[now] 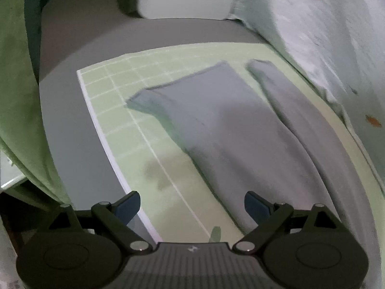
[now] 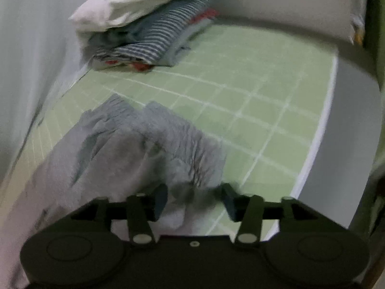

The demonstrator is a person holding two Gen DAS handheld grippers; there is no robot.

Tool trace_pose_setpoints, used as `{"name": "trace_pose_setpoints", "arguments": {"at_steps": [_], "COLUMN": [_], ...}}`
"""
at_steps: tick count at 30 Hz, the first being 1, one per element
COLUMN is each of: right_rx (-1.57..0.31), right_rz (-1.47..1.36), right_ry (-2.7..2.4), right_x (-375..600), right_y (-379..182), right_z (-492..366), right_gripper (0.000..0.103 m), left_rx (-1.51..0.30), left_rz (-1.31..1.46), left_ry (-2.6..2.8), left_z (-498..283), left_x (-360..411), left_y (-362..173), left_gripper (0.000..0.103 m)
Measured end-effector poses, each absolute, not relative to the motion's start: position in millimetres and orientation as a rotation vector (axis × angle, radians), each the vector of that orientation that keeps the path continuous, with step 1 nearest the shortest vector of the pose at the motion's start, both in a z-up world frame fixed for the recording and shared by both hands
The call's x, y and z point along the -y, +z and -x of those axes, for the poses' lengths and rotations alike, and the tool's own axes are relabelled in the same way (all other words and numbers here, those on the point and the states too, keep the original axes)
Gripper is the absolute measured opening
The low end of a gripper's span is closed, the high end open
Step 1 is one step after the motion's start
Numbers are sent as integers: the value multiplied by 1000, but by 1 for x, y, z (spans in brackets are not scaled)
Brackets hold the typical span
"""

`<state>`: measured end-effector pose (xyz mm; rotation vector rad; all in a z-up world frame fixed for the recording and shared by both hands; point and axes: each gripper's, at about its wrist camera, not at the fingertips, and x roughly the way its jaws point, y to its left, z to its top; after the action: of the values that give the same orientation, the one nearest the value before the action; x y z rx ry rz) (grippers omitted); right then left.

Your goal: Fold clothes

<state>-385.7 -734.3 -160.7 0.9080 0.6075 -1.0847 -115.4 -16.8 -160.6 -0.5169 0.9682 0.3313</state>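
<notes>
Grey trousers (image 1: 240, 130) lie flat on the green mat (image 1: 134, 130), legs toward 12 o'clock. Soft, limp, light; best gripped at the waistband (image 2: 182, 144). Left gripper (image 1: 192, 207) jaws open, empty; right gripper (image 2: 195, 200) jaws part-open astride waistband cloth, not pinching.

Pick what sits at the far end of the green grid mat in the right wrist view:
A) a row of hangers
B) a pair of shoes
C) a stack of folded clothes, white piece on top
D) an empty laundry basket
C: a stack of folded clothes sits at the far end of the green grid mat, a white folded piece on top and a blue-and-white striped garment beneath it.
</notes>
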Motion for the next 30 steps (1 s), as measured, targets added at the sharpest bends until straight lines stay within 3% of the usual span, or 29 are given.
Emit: {"name": "trace_pose_setpoints", "arguments": {"at_steps": [5,9,10,11,12,13,14,18,24,28,30], "right_rx": [-460,-387,-374,-362,-370,-378,-380,-375,-186,-145,-127], "right_rz": [-1061,-1112,-1120,-1128,-1125,-1122,-1122,-1079,-1019,-928,-882], "right_ry": [-1139,-1173,-1178,-1182,-1192,-1202,-1196,-1165,-1101,-1095,-1092], "right_x": [725,722,721,720,720,720,721,728,744,729,721], "right_y": [-163,-166,-167,-168,-168,-169,-168,-153,-88,-57,-42], "right_z": [390,385,384,384,382,379,376,356,338,359,369], "right_gripper": [78,75,71,61,42,32,16,4,1,1,1], "left_rx": [-938,-941,-939,-935,-933,-939,-935,-886,-722,-561,-587], "left_rz": [637,694,681,658,643,653,668,710,708,633,584], "left_ry": [362,380,386,389,380,360,340,266,161,113,159], "left_z": [79,51,45,39,34,27,21,-7,-47,-20,-4], "left_x": [-29,-51,-53,-55,-55,-57,-59,-60,-40,-35,-40], "left_y": [-176,-186,-187,-186,-185,-186,-184,-170,-96,-31,-34], "left_gripper": [92,83,74,55,39,0,2,2,2,2,2]}}
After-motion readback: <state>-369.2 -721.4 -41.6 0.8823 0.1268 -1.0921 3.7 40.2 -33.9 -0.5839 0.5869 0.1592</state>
